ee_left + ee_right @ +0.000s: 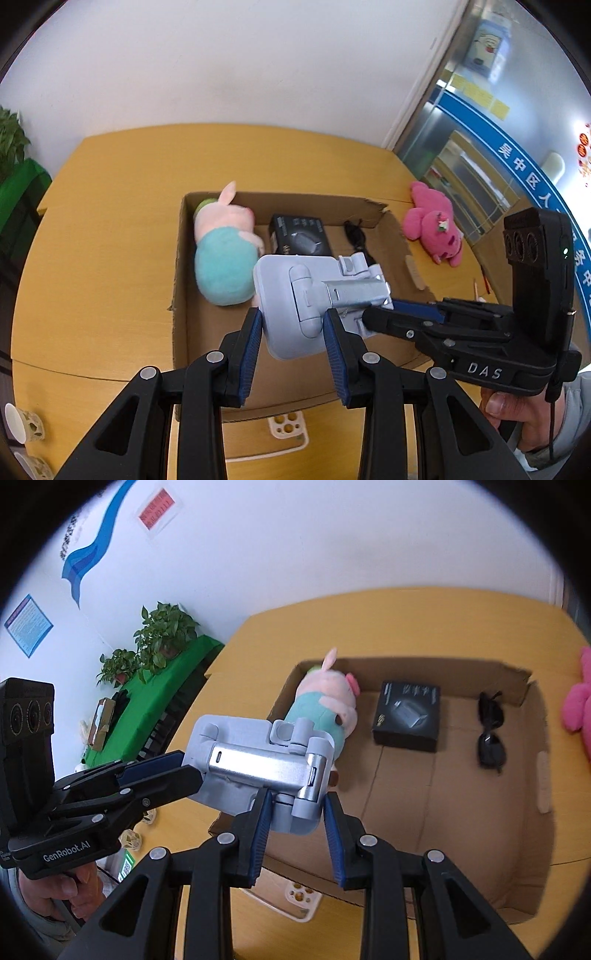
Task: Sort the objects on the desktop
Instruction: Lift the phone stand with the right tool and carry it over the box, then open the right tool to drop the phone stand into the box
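Legibly, the right gripper (402,310) carries "DAS" on its body in the left wrist view; the left gripper (184,771) reads "GenRobot.AI" in the right wrist view. Both grippers are closed on one pale grey folding stand (295,295), held above the near edge of the open cardboard box (532,886) on the yellow table (103,258). Inside the box: one pig plush (325,705), one black carton (406,716), one pair of sunglasses (491,734). One pink plush (436,225) lies on the table just outside the box, whole only in the left wrist view. Two paper cups (24,424) appear there alone; potted plants (162,635) on a green cloth show fully only from the right. One phone case (288,424) lies before the box.
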`<state>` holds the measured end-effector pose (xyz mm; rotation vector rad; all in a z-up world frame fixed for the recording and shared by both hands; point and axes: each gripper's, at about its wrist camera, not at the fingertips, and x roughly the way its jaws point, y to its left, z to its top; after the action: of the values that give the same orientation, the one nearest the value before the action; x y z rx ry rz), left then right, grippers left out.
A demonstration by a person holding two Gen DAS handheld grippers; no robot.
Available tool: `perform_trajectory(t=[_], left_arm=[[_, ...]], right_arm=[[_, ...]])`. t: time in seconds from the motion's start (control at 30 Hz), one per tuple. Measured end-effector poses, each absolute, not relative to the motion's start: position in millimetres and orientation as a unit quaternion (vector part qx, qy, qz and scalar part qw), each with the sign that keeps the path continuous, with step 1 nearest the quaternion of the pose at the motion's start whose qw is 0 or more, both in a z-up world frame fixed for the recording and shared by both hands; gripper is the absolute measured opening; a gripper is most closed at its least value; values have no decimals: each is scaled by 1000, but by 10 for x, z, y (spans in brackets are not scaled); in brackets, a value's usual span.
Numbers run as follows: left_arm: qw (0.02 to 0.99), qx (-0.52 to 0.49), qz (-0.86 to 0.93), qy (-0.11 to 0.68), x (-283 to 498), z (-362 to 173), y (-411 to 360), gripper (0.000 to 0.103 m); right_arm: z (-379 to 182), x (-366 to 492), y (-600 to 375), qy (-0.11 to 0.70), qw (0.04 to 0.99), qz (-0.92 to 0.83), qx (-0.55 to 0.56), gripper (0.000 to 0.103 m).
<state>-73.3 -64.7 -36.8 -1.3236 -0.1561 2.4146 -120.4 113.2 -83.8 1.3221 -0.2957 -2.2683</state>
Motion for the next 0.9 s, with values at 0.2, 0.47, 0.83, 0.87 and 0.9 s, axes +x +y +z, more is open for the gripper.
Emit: perform_trajectory(t=[0.2,0.47,0.83,0.87,0.9], left_arm=[[182,-506,841,-55,-987,-851,-827,35],[172,-562,809,-24,-1129,-1500,-758,35],[117,-610,783,24,-1078,-1909,-758,35],[113,-611,783,33,-1068,-1912,-734,35],[112,-613,781,44,-1052,-1915,-697,37]], right_arm=[[-1508,-1447,851,-123,248,-797,537,28],[-2269,-1556,776,-152,223,-754,599,28],[-2620,-1599,568,-134,220,-721,643,30],[-2627,-1605,553,-132,219,-721,644,30],[-2628,-1602,551,-132,219,-720,645,30]])
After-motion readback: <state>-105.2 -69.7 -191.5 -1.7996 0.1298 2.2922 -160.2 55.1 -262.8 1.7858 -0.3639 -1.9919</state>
